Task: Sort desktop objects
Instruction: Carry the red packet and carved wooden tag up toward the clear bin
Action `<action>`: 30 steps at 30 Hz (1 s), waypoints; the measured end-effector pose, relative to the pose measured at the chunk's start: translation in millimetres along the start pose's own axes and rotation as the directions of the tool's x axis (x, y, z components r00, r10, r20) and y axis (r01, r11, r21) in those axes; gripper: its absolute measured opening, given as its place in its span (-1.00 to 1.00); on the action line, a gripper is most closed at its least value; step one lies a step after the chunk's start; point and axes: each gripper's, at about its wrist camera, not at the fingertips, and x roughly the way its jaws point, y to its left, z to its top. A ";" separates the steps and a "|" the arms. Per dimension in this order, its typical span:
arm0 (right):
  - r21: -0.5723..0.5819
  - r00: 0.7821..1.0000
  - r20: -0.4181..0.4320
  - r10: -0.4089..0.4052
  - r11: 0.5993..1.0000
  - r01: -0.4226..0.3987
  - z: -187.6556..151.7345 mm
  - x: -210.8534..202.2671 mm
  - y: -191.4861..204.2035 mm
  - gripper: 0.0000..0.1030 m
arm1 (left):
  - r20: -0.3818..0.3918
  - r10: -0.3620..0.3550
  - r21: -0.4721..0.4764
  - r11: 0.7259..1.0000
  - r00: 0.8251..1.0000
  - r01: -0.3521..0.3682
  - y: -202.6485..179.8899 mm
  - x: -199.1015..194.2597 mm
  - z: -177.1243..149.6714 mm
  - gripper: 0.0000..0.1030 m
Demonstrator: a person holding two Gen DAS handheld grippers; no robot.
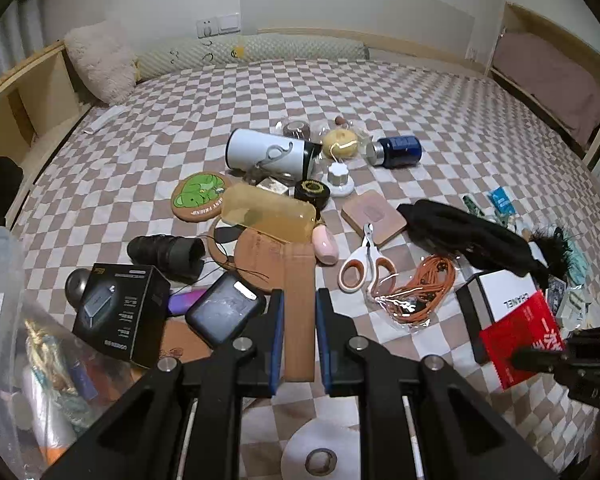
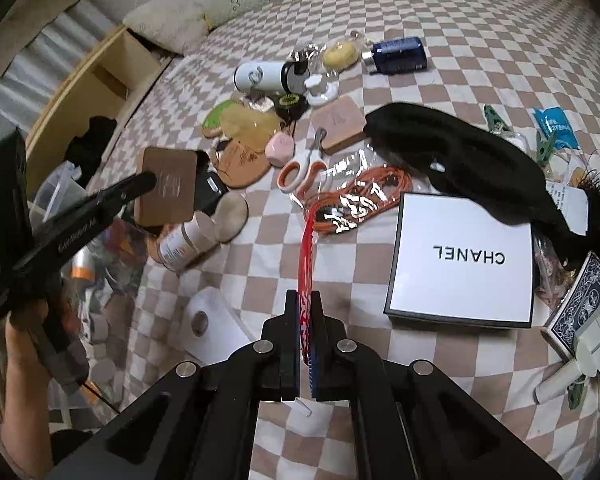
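My left gripper (image 1: 300,300) is shut on a flat brown slab (image 1: 299,332), held edge-on between the blue pads and lifted above the checked bedspread (image 1: 440,96). The right wrist view shows that slab (image 2: 168,188) as a brown rectangle in the left gripper (image 2: 150,181), with a person's hand (image 2: 24,344) on the handle. My right gripper (image 2: 304,298) is shut on a thin red printed packet (image 2: 307,256), seen edge-on and raised off the bed. The same red packet (image 1: 520,344) appears at the right of the left wrist view.
Clutter covers the bed: a white flask (image 1: 268,154), a blue jar (image 1: 398,151), scissors (image 1: 364,268), a bagged orange cord (image 1: 420,296), a black cloth (image 1: 468,236), a white box (image 2: 460,264), a black carton (image 1: 124,312), a tape roll (image 1: 320,452). A clear bin (image 1: 4,320) stands at the left.
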 end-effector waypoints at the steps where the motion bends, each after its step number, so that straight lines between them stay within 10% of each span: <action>1: 0.003 1.000 0.010 0.006 1.000 -0.006 1.6 -2.8 0.7 -0.93 | 0.010 -0.003 -0.003 1.000 1.000 0.003 0.5 -4.7 0.3 -0.71; 14: -0.044 0.984 0.153 0.087 0.996 -0.081 19.8 -47.2 35.9 -0.93 | 0.288 -0.022 -0.014 1.000 0.957 0.027 3.8 -130.1 6.1 -0.71; 30: -0.283 0.946 0.228 0.228 0.946 -0.160 45.0 -67.5 184.9 -0.93 | 0.405 0.184 -0.162 0.978 0.896 -0.127 82.1 -245.6 -26.7 -0.71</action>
